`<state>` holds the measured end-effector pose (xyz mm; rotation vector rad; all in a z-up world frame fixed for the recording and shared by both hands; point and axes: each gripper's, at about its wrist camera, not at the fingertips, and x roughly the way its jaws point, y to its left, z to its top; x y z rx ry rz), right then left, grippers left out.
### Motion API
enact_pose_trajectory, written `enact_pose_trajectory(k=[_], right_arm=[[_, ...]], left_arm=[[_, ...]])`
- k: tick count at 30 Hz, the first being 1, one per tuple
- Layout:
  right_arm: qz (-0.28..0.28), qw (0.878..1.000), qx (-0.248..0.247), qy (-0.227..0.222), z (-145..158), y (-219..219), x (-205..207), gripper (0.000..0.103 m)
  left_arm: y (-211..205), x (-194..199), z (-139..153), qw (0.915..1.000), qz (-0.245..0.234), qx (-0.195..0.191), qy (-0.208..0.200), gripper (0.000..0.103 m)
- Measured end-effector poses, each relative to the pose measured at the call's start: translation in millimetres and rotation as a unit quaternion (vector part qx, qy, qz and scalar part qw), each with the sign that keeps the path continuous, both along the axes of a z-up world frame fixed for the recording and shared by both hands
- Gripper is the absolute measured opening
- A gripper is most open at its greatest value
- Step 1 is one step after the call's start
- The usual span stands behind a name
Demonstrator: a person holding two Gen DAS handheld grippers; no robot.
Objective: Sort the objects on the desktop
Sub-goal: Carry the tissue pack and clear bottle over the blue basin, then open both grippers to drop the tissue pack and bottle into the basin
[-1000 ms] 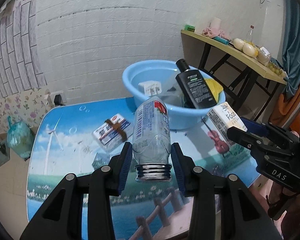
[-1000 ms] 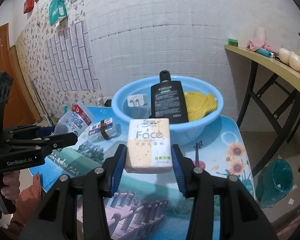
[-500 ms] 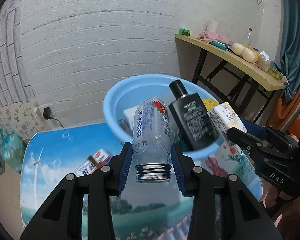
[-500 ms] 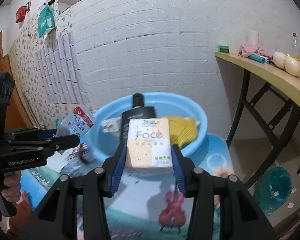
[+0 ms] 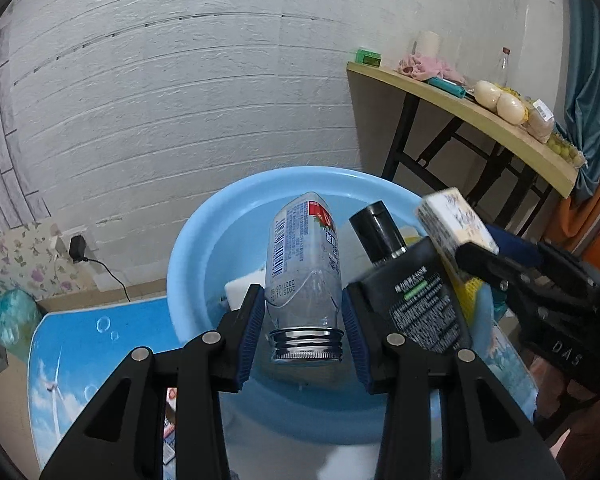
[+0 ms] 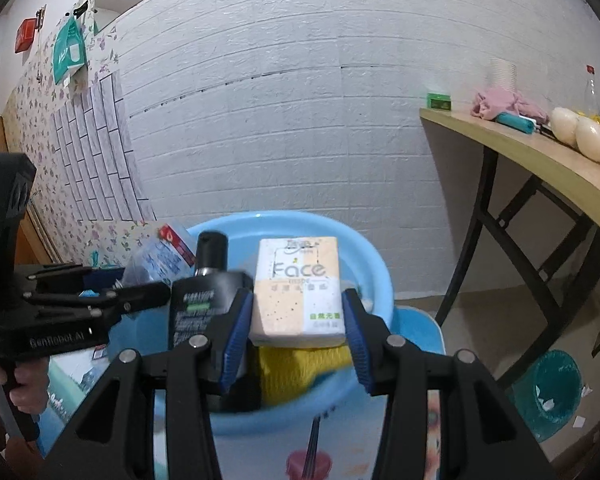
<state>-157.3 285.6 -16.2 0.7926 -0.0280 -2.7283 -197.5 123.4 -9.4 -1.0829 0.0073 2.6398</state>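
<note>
Bottle (image 5: 302, 256) is clamped by left gripper (image 5: 303, 320), tissue pack (image 6: 299, 286) by right gripper (image 6: 298, 326), both over centre-frame basin (image 5: 188, 248); black bottle (image 5: 414, 296) already inside; release judged pending.

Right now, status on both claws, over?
Left claw shut on bottle, right claw shut on tissue pack. Both over basin. Black bottle stands inside.
</note>
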Motion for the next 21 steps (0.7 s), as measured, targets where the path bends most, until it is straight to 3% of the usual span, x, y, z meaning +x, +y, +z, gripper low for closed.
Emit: enact_pose_trajectory(k=[7, 14, 21], right_arm=[[0.007, 1.000, 0.002, 0.008, 7, -12, -15, 0.046], [-0.001, 1.000, 0.005, 0.008, 9, -16, -7, 0.055], [-0.009, 1.000, 0.004, 0.014, 16, -18, 10, 0.055]], left_arm=[[-9, -1, -2, 1.0000, -0.001, 0.006, -0.001, 0.050], [-28, 17, 7, 0.9998, 0.016, 0.012, 0.011, 0.058], [-61, 38, 9, 0.9984, 0.051, 0.023, 0.012, 0.059]])
